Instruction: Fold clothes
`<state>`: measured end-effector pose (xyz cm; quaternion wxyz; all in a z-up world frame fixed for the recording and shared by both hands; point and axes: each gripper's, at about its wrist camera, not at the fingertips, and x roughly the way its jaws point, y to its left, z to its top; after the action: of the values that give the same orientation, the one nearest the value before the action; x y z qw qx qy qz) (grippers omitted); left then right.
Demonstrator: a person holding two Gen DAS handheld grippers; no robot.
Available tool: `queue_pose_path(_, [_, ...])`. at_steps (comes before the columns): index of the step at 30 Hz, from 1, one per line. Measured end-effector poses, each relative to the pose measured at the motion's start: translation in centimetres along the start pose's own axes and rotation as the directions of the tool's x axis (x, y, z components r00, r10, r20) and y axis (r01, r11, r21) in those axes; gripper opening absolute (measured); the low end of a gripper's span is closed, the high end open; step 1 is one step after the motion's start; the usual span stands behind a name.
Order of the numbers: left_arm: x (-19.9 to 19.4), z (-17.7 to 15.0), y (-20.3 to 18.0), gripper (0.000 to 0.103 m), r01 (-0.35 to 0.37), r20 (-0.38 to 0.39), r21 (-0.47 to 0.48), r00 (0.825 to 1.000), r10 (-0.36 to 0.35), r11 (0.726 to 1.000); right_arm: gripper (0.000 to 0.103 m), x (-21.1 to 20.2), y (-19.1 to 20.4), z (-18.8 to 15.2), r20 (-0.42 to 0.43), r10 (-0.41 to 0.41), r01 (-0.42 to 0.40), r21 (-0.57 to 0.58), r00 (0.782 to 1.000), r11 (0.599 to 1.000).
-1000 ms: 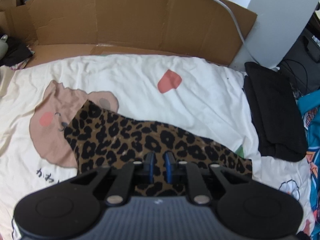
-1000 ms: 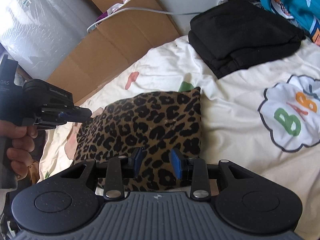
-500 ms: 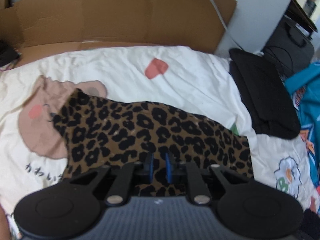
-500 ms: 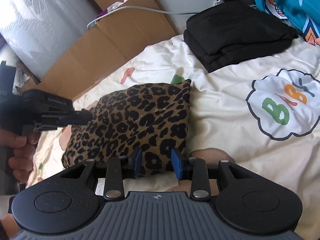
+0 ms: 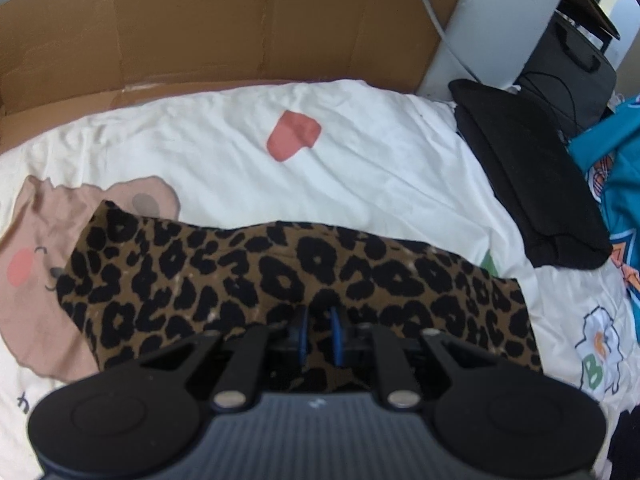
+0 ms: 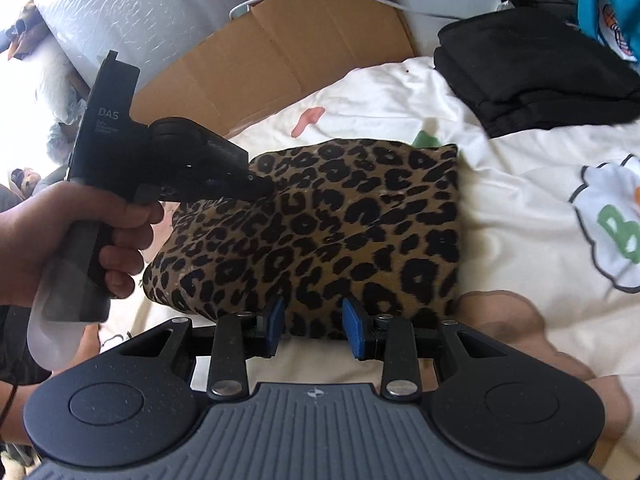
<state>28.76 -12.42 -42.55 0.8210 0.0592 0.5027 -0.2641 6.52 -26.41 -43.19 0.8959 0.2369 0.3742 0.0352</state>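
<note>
Pinching near edge of brown leopard-print fabric garment (image 5: 280,280) in left gripper (image 5: 319,334), jaws clenched on cloth. Right gripper (image 6: 314,326) jaws released, empty. Garment lying folded on white cartoon-print bed sheet (image 5: 360,160); we are judging fold nearly complete, final tidy left.

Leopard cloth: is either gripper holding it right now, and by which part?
The left gripper pinches a raised ridge in the leopard cloth, near its left side. The right gripper is open at the near edge, holding nothing.
</note>
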Motion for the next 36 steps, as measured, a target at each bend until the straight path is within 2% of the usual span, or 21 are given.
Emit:
queue_pose_path(9, [0.4,0.4,0.9,0.011,0.018,0.0,-0.033,1.0,-0.018,0.999,0.038,3.4,0.0,0.4,-0.038,0.0,-0.001,-0.026,0.999,1.0])
queue_pose_path(16, [1.0,0.4,1.3,0.01,0.024,-0.002,-0.052,1.0,-0.024,0.998,0.037,1.8,-1.8,0.2,-0.073,-0.061,0.057,-0.054,0.996,0.997])
queue_pose_path(20, [1.0,0.4,1.5,0.01,0.025,0.0,-0.044,1.0,-0.025,0.999,0.037,0.4,-3.2,0.1,-0.089,-0.163,0.159,-0.054,0.983,0.986])
queue_pose_path(24, [1.0,0.5,1.5,0.01,0.024,-0.001,-0.038,1.0,-0.024,0.999,0.038,-1.0,-4.2,0.5,-0.088,-0.181,0.179,-0.035,0.979,0.983])
queue_pose_path(30, [-0.2,0.8,0.6,0.009,0.002,-0.001,-0.005,1.0,-0.002,1.0,0.038,-2.6,-3.8,2.3,0.012,-0.09,0.09,-0.007,0.996,0.996])
queue_pose_path(36, [-3.2,0.3,0.5,0.01,-0.002,0.021,0.0,1.0,0.002,1.0,0.038,0.6,-2.4,3.0,0.004,-0.012,0.012,-0.012,1.0,1.0])
